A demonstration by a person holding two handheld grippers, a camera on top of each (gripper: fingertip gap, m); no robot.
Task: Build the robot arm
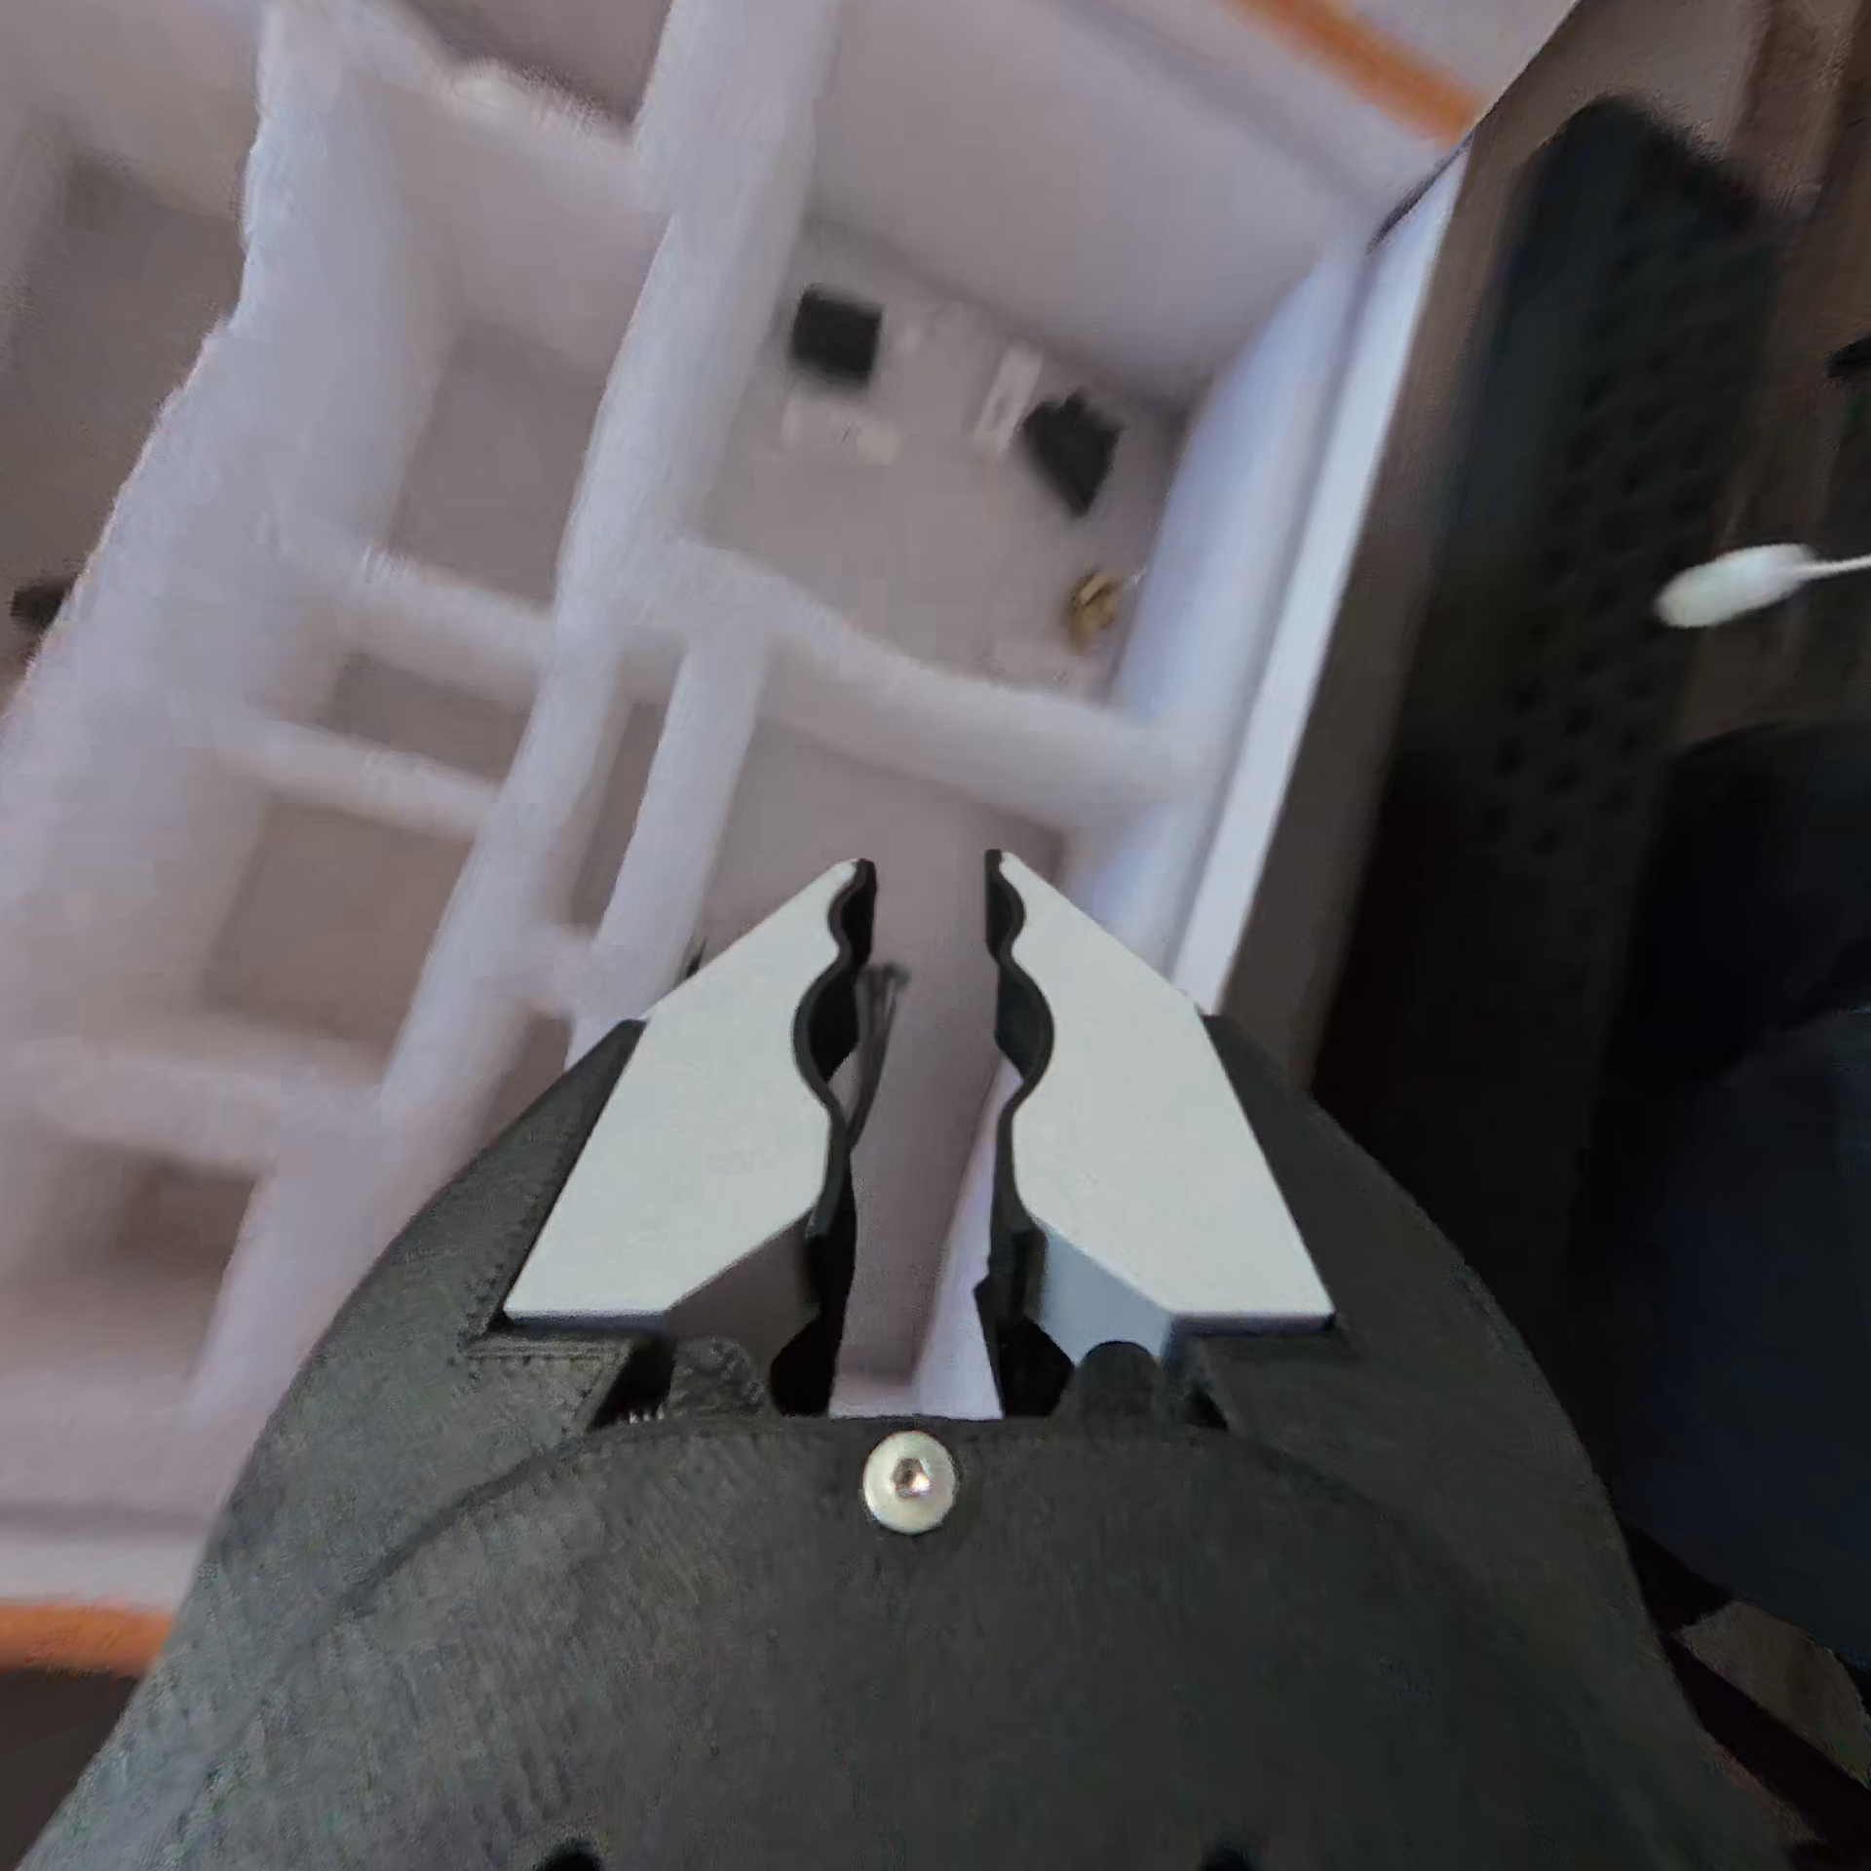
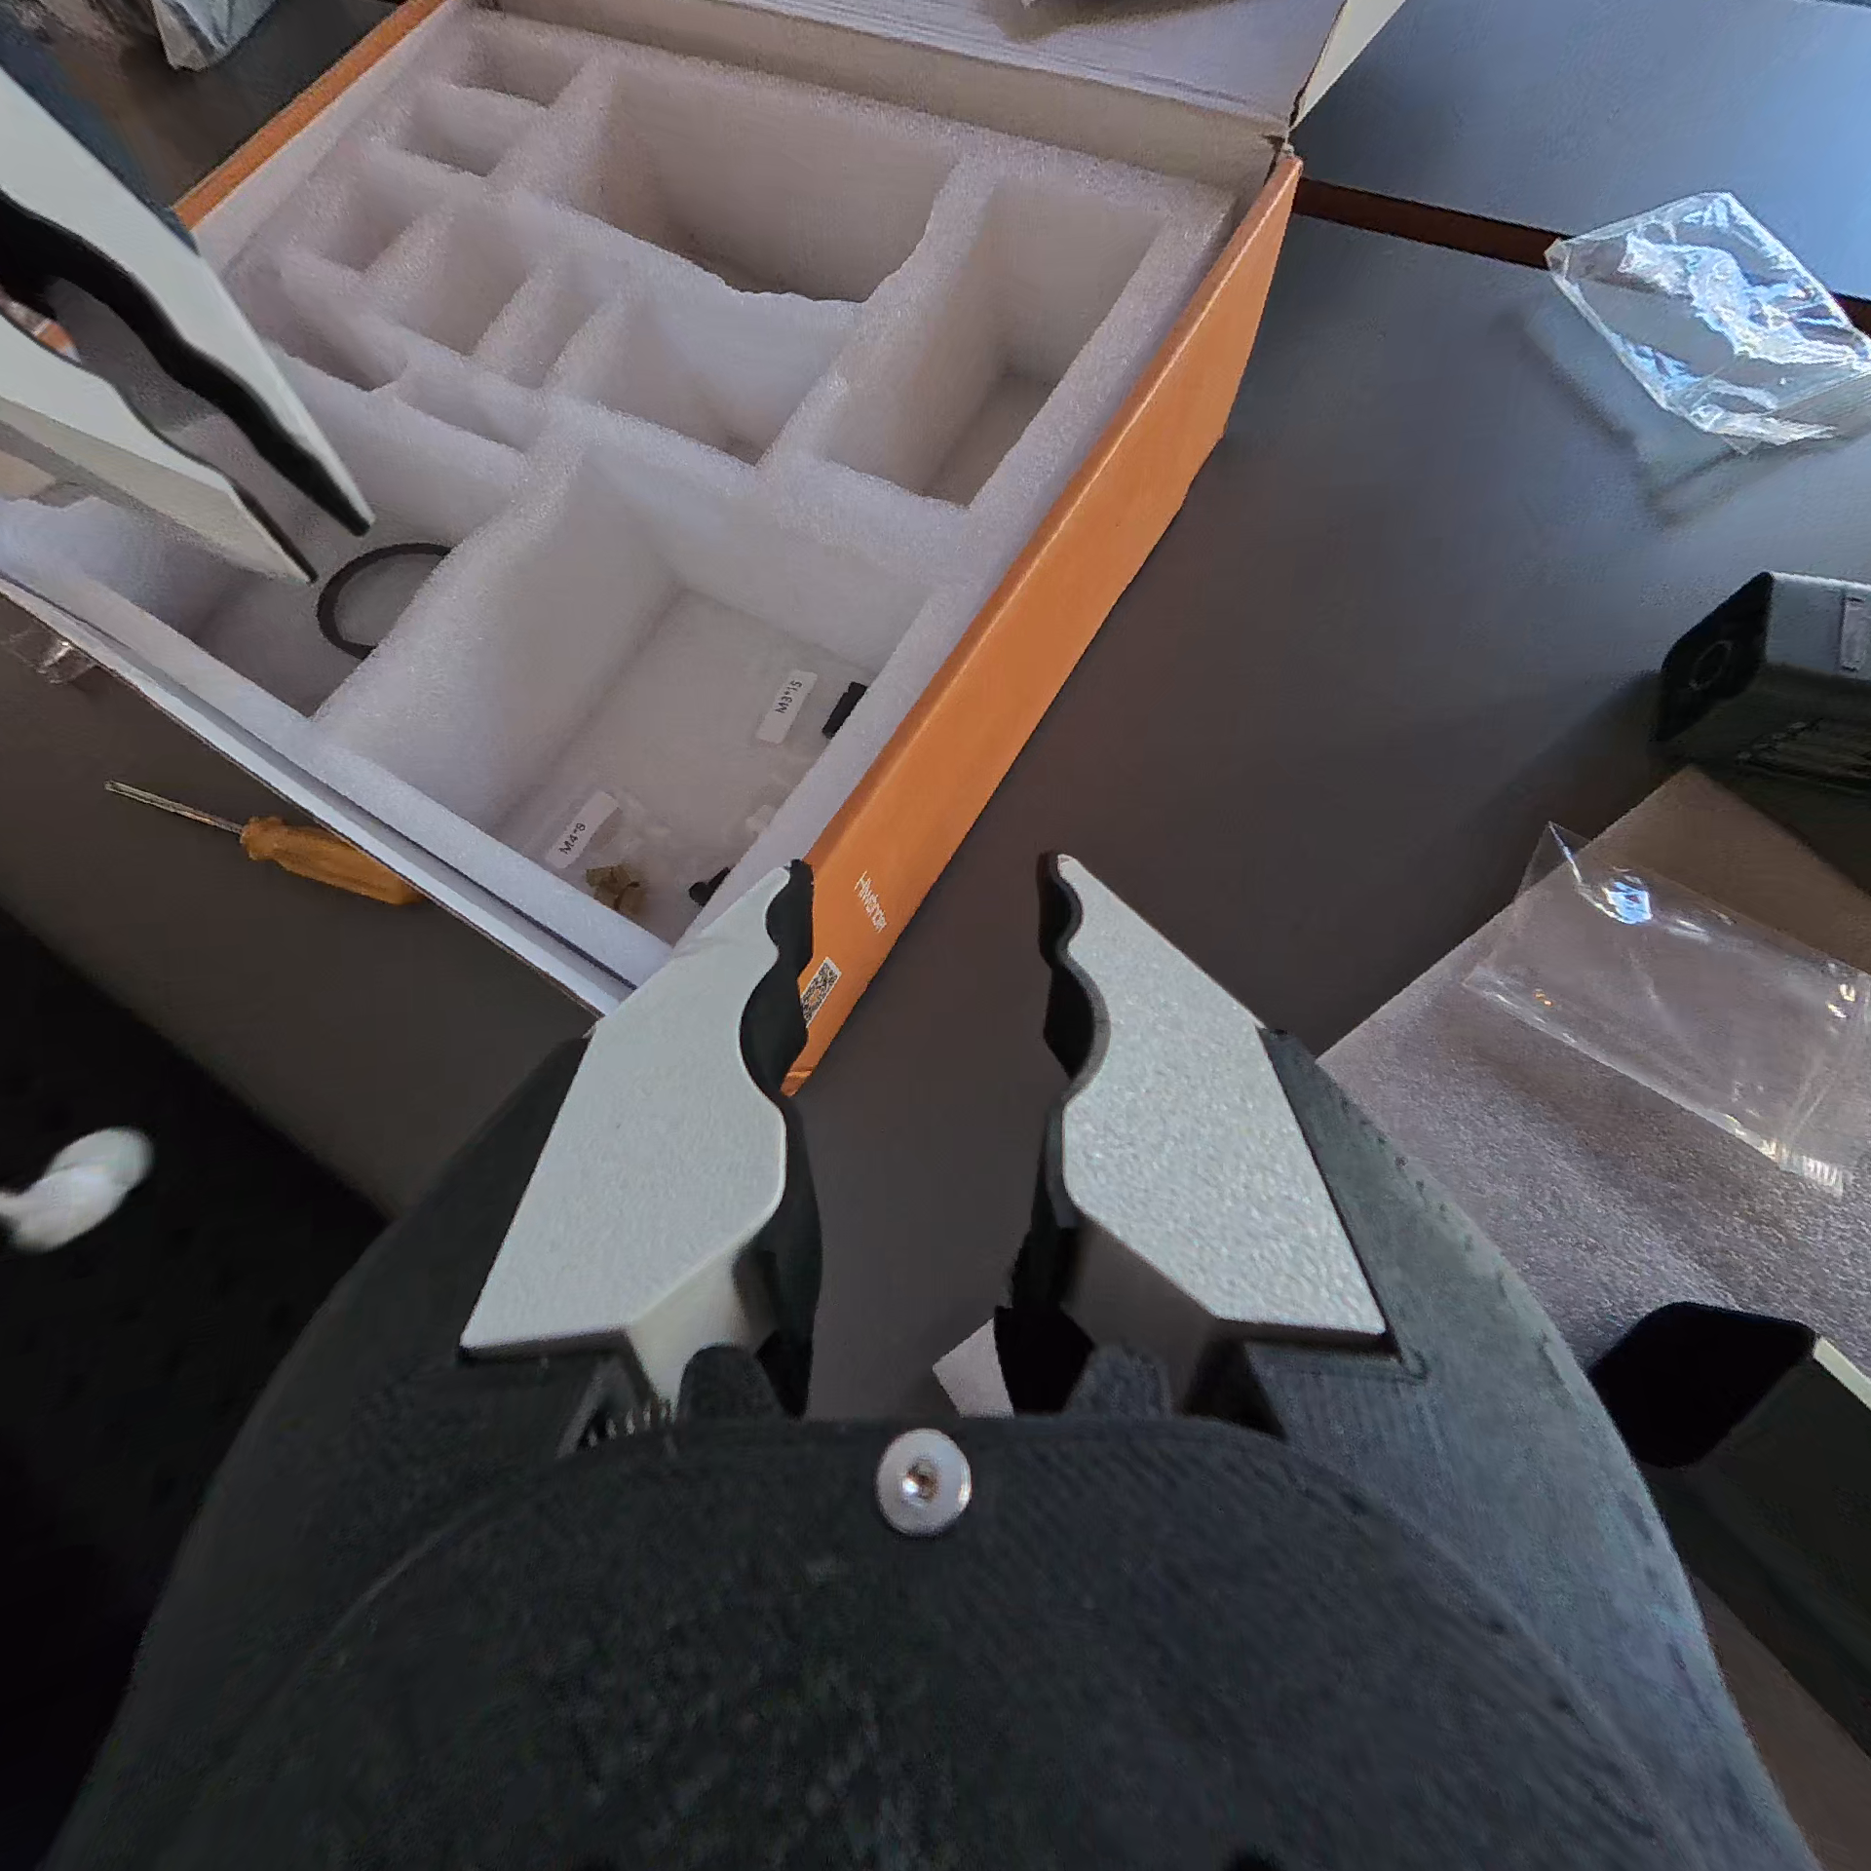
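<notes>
An open orange box (image 2: 1063, 607) holds a white foam insert (image 2: 688, 476) with several compartments. My left gripper (image 1: 931, 871) hovers low over the insert (image 1: 699, 202), its jaws a narrow gap apart. A thin black strand (image 1: 876, 1002) lies by its left pad; the view is blurred. Ahead of it are small black parts (image 1: 835, 334) and a brass piece (image 1: 1093, 602). In the right wrist view the left gripper (image 2: 334, 547) is just above a black ring (image 2: 380, 597). My right gripper (image 2: 926, 871) is open and empty, over the table beside the box's orange side.
Small labelled bags of screws (image 2: 709, 749) lie in the near compartment. An orange-handled screwdriver (image 2: 314, 845) lies left of the box. Clear plastic bags (image 2: 1711, 314) (image 2: 1671, 1002), a grey foam sheet (image 2: 1519, 1164) and a black device (image 2: 1762, 678) are at the right. Tip to tip, the grippers are about 20 cm apart. From either gripper's tips it is about 12 cm to the brass piece (image 1: 1093, 602). Look for it in the right wrist view (image 2: 636, 884) too.
</notes>
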